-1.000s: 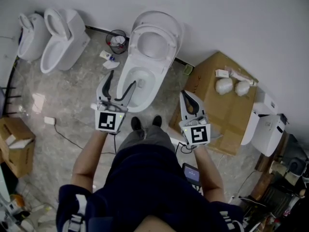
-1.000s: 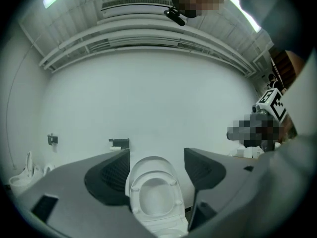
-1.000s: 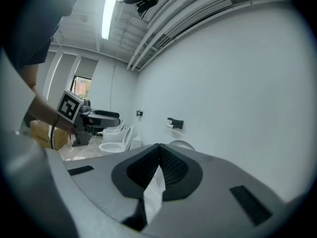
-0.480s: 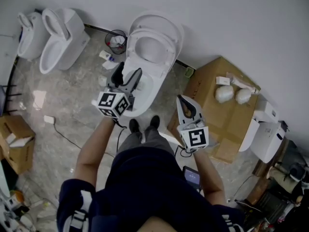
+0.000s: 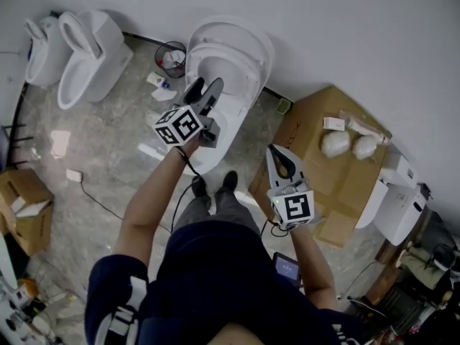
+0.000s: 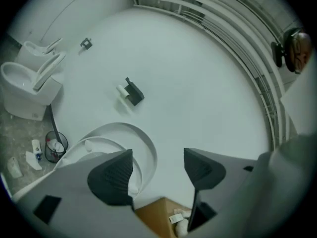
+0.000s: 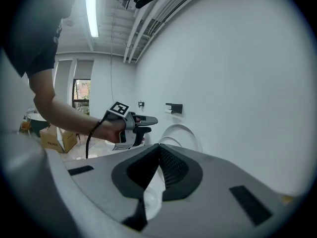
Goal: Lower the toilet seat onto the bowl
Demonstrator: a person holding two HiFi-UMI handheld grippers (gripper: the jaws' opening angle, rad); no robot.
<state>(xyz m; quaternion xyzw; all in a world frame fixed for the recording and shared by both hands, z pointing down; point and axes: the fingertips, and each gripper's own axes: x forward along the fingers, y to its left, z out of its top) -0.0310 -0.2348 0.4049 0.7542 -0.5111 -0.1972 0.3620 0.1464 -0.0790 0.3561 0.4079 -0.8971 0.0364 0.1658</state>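
Observation:
The white toilet's seat (image 5: 246,76) and lid (image 5: 253,36) stand raised against the wall, above the open bowl (image 5: 227,123). My left gripper (image 5: 204,87) is open, its tips in front of the raised seat's lower part; I cannot tell whether they touch it. In the left gripper view its jaws (image 6: 156,170) stand apart with nothing between them, the seat (image 6: 111,144) and lid (image 6: 148,150) just behind the left jaw. My right gripper (image 5: 276,151) is shut and empty, held right of the bowl. In the right gripper view its pads (image 7: 158,150) meet, and the left gripper (image 7: 141,120) shows ahead.
Two more toilets (image 5: 90,52) stand at the far left, with a wire waste bin (image 5: 172,57) between them and this one. A large cardboard box (image 5: 323,171) with white bags (image 5: 335,144) lies to the right. A paper holder (image 6: 132,93) hangs on the wall.
My left gripper has risen from over the bowl and moved forward up to the raised seat. The right gripper has hardly moved. Seat and lid stay upright.

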